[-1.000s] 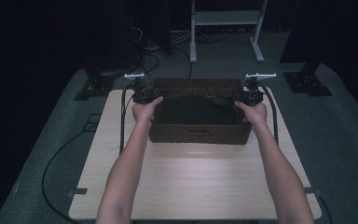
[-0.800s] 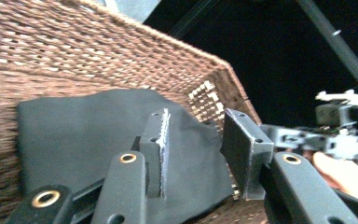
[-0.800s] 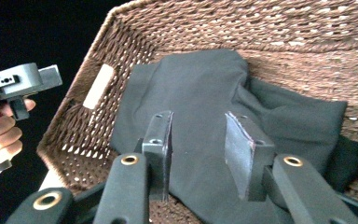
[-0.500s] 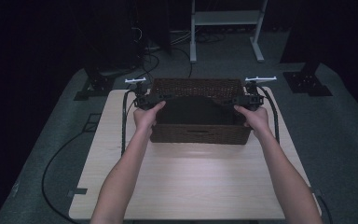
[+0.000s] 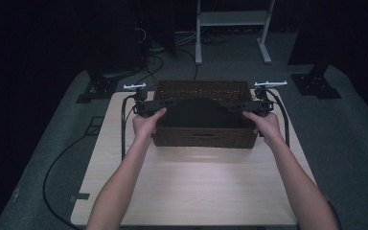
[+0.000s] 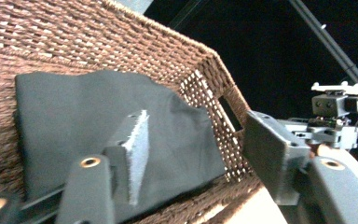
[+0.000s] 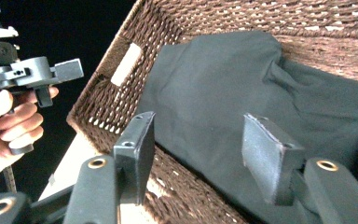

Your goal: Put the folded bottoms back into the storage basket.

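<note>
A brown woven basket [image 5: 201, 86] stands at the far middle of the wooden table [image 5: 191, 187]. A dark grey cloth [image 5: 199, 112] lies loosely folded inside it. My left gripper [image 5: 165, 103] reaches over the basket's left end and my right gripper [image 5: 235, 106] over its right end, pointing at each other. The jaws of both have just been opening and nothing is pinched between them. In the left gripper view the open left gripper [image 6: 200, 140] hangs over the cloth [image 6: 84, 112] and basket wall [image 6: 51, 42]. In the right gripper view the open right gripper [image 7: 200, 140] hovers above the cloth [image 7: 223, 79].
Black cables [image 5: 123, 129] trail from both grippers over the table's far corners. Dark stand feet [image 5: 96, 88] and a white frame [image 5: 232, 19] sit on the floor beyond the table. Bare wood lies between the basket and the near edge.
The left hand has drawn a little outward toward the basket's left end. The right hand has stayed put. The cloth rests in the basket.
</note>
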`<state>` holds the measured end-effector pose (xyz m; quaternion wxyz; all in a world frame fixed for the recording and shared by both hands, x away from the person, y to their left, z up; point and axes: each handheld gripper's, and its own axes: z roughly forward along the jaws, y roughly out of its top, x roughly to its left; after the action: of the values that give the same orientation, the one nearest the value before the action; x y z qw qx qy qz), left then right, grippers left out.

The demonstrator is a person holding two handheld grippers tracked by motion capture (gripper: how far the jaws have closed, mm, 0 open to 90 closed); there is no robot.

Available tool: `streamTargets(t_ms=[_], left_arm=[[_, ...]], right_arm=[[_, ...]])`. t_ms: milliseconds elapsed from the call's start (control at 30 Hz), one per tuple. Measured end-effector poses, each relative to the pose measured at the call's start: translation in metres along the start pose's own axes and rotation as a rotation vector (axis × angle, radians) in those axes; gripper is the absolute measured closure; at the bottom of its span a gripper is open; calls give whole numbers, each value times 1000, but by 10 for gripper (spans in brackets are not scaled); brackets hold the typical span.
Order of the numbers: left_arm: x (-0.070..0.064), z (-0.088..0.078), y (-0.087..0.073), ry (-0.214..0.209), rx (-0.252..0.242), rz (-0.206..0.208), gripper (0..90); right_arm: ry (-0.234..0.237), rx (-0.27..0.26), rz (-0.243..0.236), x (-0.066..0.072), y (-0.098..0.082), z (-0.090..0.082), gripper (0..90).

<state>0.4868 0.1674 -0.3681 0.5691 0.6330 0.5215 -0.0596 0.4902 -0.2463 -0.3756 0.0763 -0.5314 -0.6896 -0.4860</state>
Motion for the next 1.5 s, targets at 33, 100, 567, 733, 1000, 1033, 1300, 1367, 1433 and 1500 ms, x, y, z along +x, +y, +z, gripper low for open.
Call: streamTargets(t_ms=[33, 100, 567, 733, 1000, 1033, 1300, 1367, 1433, 1500], left_arm=[[-1, 0, -1, 0, 1, 7, 376], [-3, -2, -2, -4, -7, 4, 359], [-7, -6, -11, -17, 0, 21, 265], [-11, -6, -12, -21, 14, 31, 190], [-14, -13, -18, -36, 5, 39, 154], [-15, -13, -19, -41, 4, 35, 148], [-20, -17, -24, -61, 22, 52, 112], [-21, -18, -25, -60, 36, 59, 94], [-24, -19, -26, -60, 35, 62, 92], [-26, -21, -26, -63, 29, 68, 90]], right_arm=[[-3, 5, -3, -1, -1, -1, 411], [3, 0, -1, -2, -2, -2, 402], [41, -5, -2, -3, -15, -11, 342], [41, 8, -12, -1, -19, -11, 330], [48, 20, -22, 0, -25, -15, 297], [50, 21, -25, 1, -25, -16, 296], [66, 11, -35, 5, -29, -22, 283], [71, 13, -37, 6, -30, -23, 281], [73, 13, -42, 6, -32, -24, 281], [75, 14, -46, 7, -34, -25, 280]])
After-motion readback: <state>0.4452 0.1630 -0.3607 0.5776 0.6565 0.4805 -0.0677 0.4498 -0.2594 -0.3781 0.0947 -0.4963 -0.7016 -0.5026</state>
